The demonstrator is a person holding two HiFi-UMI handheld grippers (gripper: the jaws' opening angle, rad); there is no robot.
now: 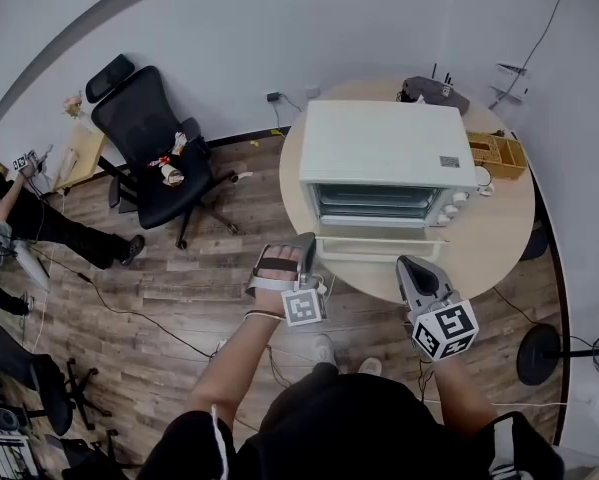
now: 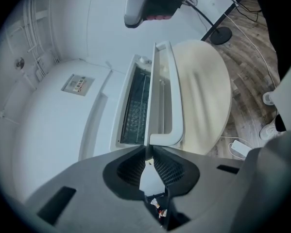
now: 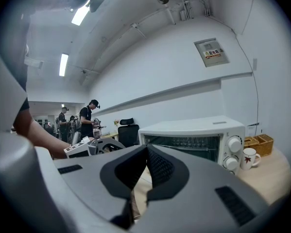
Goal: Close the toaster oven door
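Door [image 1: 374, 249] of white toaster oven [image 1: 379, 143] should swing light, stiff; left tongs [image 2: 148, 149] pinch its left edge, right tongs [image 3: 146, 148] closed, empty

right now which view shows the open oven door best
The left gripper view: the oven door fills the middle, handle and edge clear. The head view shows it small and flat; in the right gripper view that gripper hides it.
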